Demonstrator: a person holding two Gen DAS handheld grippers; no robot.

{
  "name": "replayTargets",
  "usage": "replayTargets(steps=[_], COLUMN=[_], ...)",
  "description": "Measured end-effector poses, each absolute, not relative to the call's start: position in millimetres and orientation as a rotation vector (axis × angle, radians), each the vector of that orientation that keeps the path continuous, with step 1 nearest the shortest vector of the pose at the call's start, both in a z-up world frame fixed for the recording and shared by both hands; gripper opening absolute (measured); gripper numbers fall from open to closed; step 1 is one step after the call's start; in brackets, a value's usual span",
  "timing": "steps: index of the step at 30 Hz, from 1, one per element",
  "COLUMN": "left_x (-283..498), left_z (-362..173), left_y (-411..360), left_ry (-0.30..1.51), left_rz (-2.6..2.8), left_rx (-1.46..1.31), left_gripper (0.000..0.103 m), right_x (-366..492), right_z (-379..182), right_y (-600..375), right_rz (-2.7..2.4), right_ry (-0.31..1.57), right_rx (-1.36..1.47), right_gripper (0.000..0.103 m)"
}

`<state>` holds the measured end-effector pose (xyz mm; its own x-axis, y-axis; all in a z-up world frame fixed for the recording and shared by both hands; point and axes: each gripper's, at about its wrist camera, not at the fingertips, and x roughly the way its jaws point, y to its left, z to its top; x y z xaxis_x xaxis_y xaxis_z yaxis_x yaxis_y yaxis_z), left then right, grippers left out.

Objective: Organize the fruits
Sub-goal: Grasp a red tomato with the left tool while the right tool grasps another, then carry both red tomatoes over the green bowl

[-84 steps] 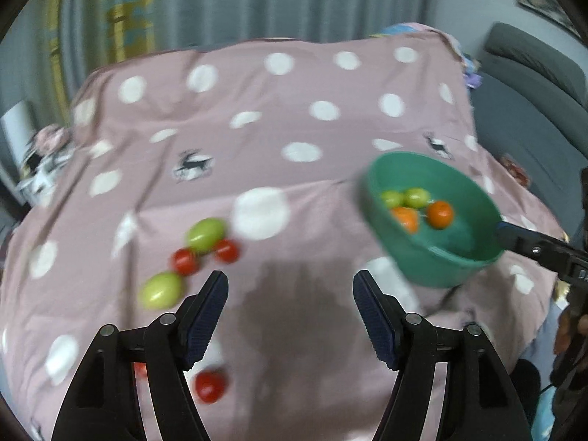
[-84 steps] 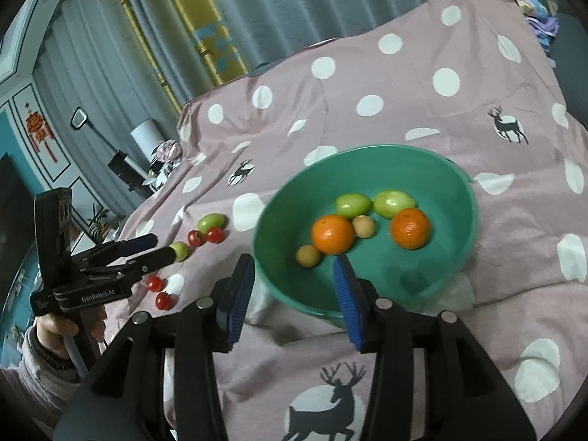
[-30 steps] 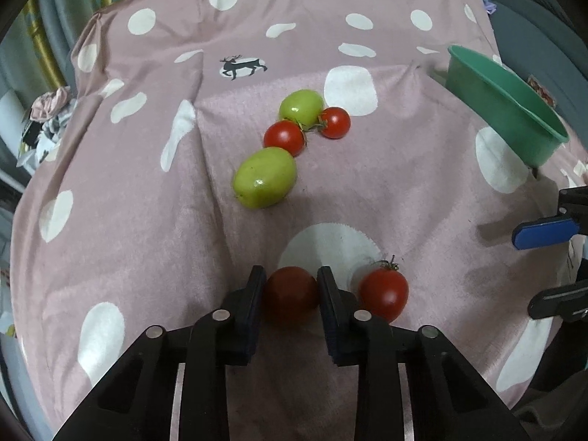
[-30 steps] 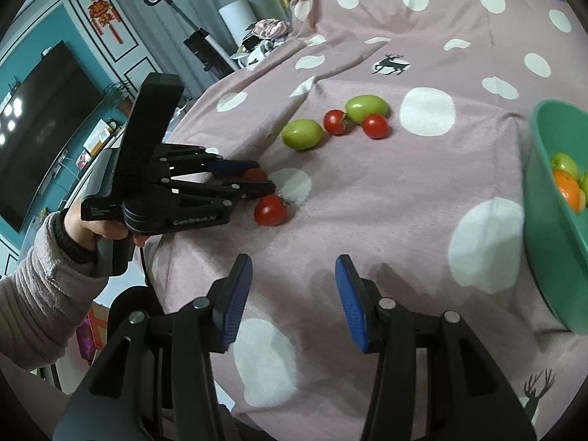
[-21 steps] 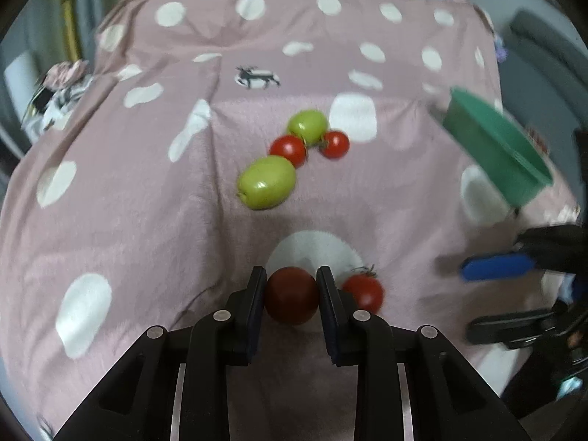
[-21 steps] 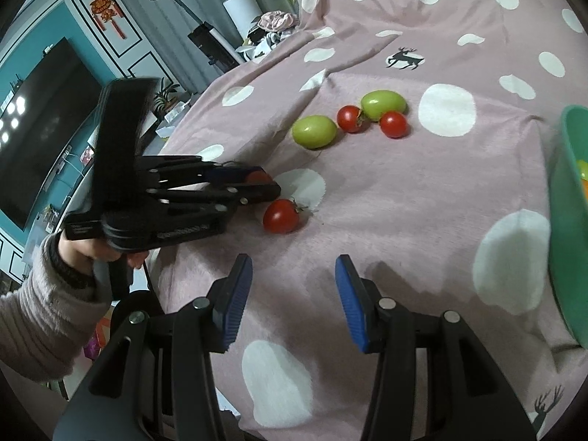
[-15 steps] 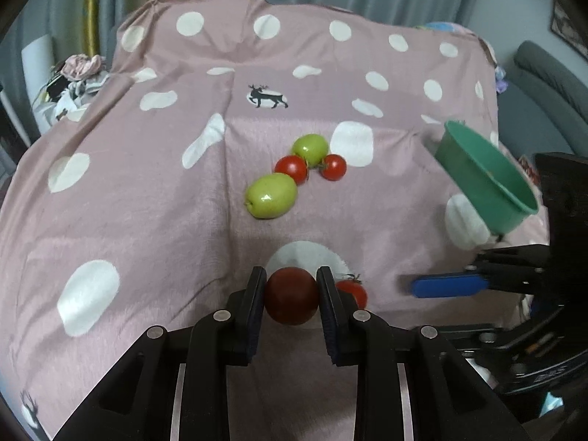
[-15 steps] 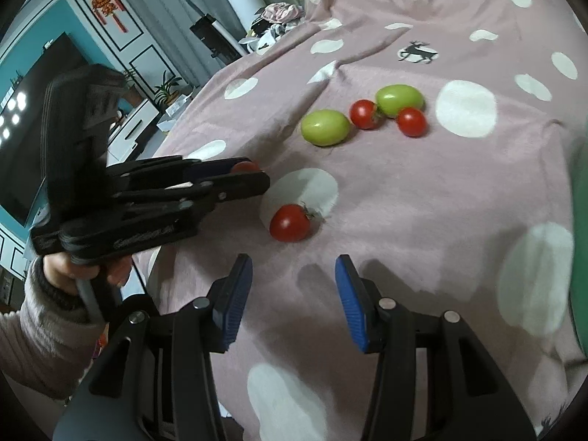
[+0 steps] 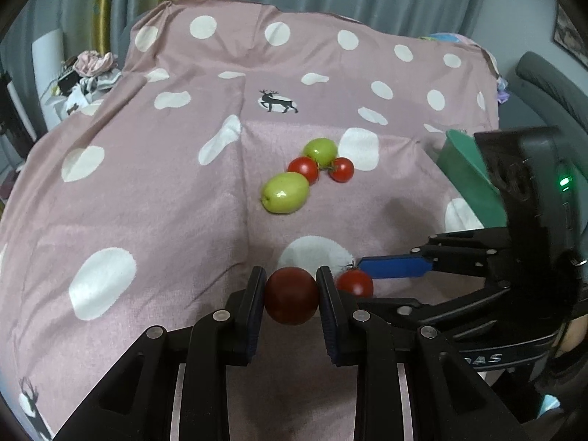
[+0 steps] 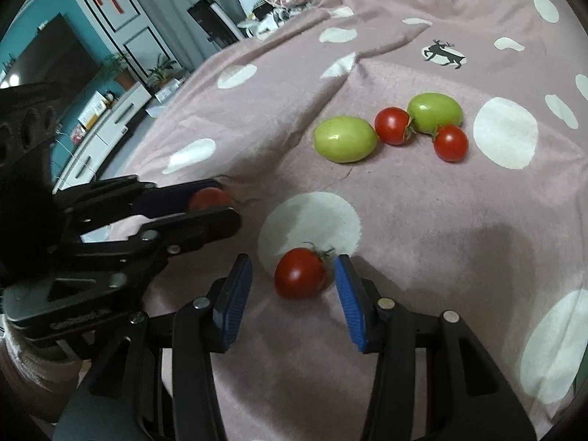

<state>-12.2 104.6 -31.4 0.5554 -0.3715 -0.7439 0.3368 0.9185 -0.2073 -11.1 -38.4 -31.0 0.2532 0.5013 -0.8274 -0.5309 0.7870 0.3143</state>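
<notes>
Two grippers at two tomatoes on the spotted cloth
Left gripper [image 9: 291,296] fingers clamp a dark red tomato [image 9: 291,295]; right gripper [image 10: 293,296] fingers stand open around a second tomato [image 10: 300,273] lying on the cloth [image 10: 459,213]

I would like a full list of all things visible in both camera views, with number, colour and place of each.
held tomato: 1, dark red, between the left gripper's pads.
loose tomato: 1, red, on the cloth between the right gripper's open pads.
small tomatoes: 2, red, in the cluster farther back.
green fruits: 2, light green, same cluster.
bowl: 1, green, right edge, partly hidden.
cloth: 1, pink with white dots and deer.
left hand-held gripper: 1, black.
right hand-held gripper: 1, black with blue pads.
</notes>
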Motion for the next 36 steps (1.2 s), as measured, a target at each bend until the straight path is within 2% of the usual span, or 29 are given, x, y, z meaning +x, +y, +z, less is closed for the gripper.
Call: replayTargets(steps=[2, 3, 5, 36], left_x=[-12.4, -12.6, -12.6, -36.1], left_z=[-31.4, -31.5, -31.8, -6.2], left_y=[105.5, 105.4, 105.8, 42.0], left_ry=[0.886, 0.887, 0.887, 0.860], left_rz=[-0.418, -0.420, -0.420, -0.479], left_rx=[-0.041, -0.044, -0.043, 0.055], left_gripper=[0.028, 0.028, 0.028, 0.028], right_x=[-10.8, -10.5, -10.7, -61.7], right_z=[-31.1, -31.4, -32.3, 20.7], right_y=[-37.2, -36.5, -35.9, -142.8], right_rz=[0.701, 0.702, 0.708, 0.652], right_ry=[1.107, 1.106, 1.105, 0.942], right_rx=[-0.043, -0.052, -0.061, 0.162], right_gripper=[0.043, 0.035, 0.028, 0.028])
